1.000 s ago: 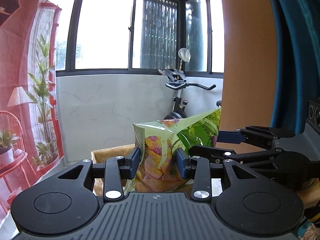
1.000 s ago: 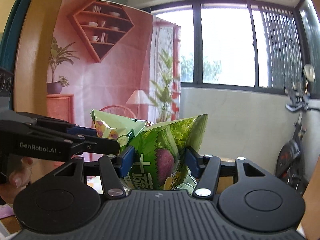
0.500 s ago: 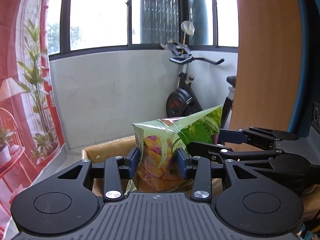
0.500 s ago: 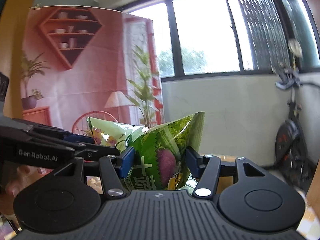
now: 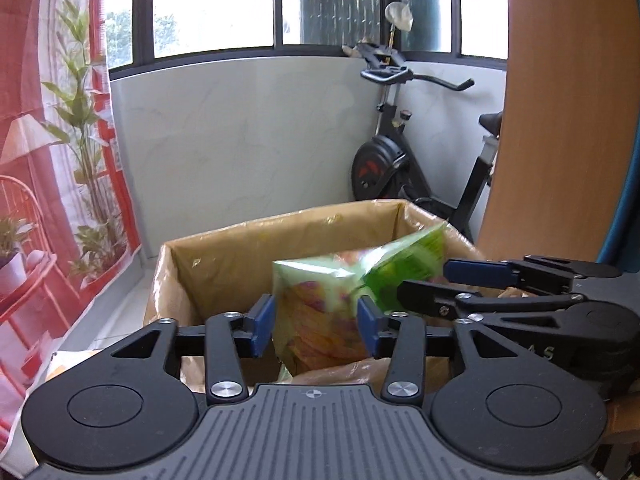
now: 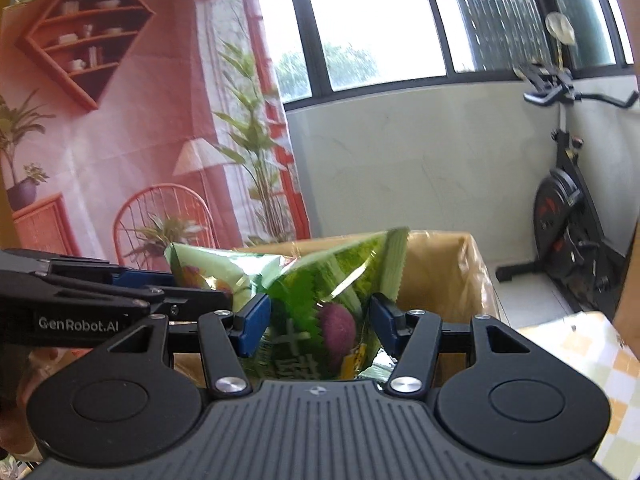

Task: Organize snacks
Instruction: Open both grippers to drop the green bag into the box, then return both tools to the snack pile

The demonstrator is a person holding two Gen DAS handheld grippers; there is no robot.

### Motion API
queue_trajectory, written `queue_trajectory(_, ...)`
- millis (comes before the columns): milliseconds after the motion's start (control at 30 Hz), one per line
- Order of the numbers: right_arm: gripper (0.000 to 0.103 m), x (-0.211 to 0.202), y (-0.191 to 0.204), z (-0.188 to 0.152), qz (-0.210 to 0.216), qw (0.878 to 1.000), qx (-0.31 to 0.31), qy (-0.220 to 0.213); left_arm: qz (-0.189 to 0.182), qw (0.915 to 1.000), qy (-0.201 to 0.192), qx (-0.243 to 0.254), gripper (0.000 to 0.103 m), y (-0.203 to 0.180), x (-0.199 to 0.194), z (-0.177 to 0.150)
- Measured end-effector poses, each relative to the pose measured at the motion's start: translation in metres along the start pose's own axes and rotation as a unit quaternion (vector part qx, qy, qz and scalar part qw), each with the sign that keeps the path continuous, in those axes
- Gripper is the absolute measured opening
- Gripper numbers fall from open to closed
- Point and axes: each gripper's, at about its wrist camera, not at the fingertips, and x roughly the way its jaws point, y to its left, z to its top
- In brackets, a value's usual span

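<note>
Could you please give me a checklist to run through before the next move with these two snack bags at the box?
1. Cardboard box open, ahead of and below both bags: ok.
2. Left gripper releasing: jaws have just been opening; pale green bag between them, blurred, pads seemingly off it: ok.
3. Right gripper holds dark green bag, pads pressing both sides: ok.
4. Free space on the box floor: hidden, cannot tell.
5. Bags clear of each other: they overlap in both views, cannot tell.
</note>
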Motion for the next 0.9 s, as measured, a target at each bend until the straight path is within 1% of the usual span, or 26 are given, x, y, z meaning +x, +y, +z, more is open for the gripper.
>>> queue_trajectory(67,0.059,-0.001,-0.002,-0.002,-0.002,1.0,0.009,0.007,0.003,1.0,0.003,-0.007,0.059,0.001,-0.002,-0.002)
queue_trajectory(200,0.06,-0.005,-0.004,-0.005,-0.011,1.0,0.016,0.018,0.012,0.9995,0.013,-0.026,0.06,0.007,-0.008,-0.01)
queue_trajectory(333,0.06,-0.015,-0.001,-0.007,-0.013,1.0,0.017,0.021,0.02,0.9988,0.014,-0.043,0.06,0.018,-0.022,-0.016)
queue_trajectory(567,0.06,-0.04,0.019,-0.01,-0.014,1.0,-0.003,0.013,0.035,0.997,-0.007,-0.068,0.06,0.03,-0.064,-0.019)
queue_trajectory(733,0.06,-0.063,0.035,-0.011,-0.006,1.0,-0.008,-0.005,0.051,0.9959,-0.027,-0.07,0.06,0.037,-0.097,-0.018)
queue_trajectory(900,0.06,-0.086,0.048,-0.01,0.002,1.0,-0.007,-0.021,0.053,0.995,-0.044,-0.072,0.068,0.042,-0.128,-0.022)
